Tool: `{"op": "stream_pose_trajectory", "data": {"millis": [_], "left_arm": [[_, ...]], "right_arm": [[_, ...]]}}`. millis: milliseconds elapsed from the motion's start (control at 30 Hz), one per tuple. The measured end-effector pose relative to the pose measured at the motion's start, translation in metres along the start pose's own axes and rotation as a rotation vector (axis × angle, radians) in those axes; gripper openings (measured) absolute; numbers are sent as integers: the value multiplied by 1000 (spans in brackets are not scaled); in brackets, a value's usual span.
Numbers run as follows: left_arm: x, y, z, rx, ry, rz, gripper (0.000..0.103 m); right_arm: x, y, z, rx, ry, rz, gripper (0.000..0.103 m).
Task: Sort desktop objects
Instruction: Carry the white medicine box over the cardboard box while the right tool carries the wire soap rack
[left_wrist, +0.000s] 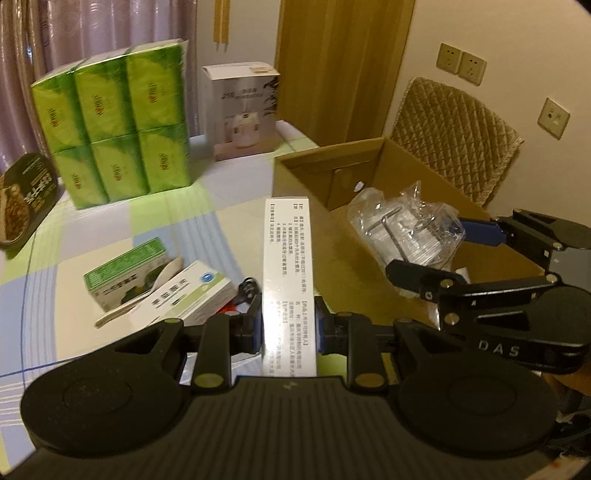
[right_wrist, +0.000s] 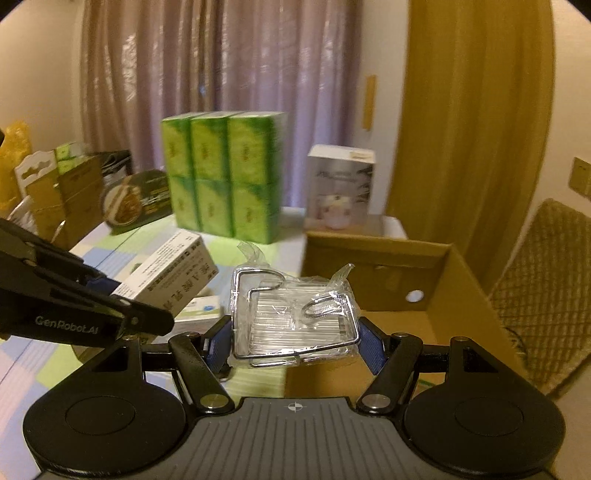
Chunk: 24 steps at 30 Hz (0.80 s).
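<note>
Carry step, both tools loaded: left gripper (left_wrist: 290, 328) clamped on a long white box (left_wrist: 289, 280) held above the table just left of the cardboard box (left_wrist: 295, 177); right gripper (right_wrist: 293, 343) pinching a plastic-wrapped wire rack (right_wrist: 295, 317) at that carton's near edge, over its open mouth as seen from the left wrist. Next, by my reading: bring each load over the opening, lower, then release. Two small boxes (left_wrist: 162, 288) lie on the table left of the carton, unsorted.

White printed carton (left_wrist: 289, 273) edge-up; plastic-wrapped wire rack (right_wrist: 295, 321) above cardboard box (right_wrist: 424, 280).
</note>
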<state>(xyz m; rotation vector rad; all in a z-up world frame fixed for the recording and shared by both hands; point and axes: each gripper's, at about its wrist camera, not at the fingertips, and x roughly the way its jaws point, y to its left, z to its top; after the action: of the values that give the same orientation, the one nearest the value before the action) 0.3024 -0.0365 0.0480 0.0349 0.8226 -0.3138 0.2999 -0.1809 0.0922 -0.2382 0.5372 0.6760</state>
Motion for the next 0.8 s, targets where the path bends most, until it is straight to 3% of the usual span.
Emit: {"op": "stream_pose_trajectory", "data": {"millis": [800], "left_arm": [[29,-72,30,5,-47,-125,21]], "right_arm": [[-21,-82,-24,76,34,-154,67]]}}
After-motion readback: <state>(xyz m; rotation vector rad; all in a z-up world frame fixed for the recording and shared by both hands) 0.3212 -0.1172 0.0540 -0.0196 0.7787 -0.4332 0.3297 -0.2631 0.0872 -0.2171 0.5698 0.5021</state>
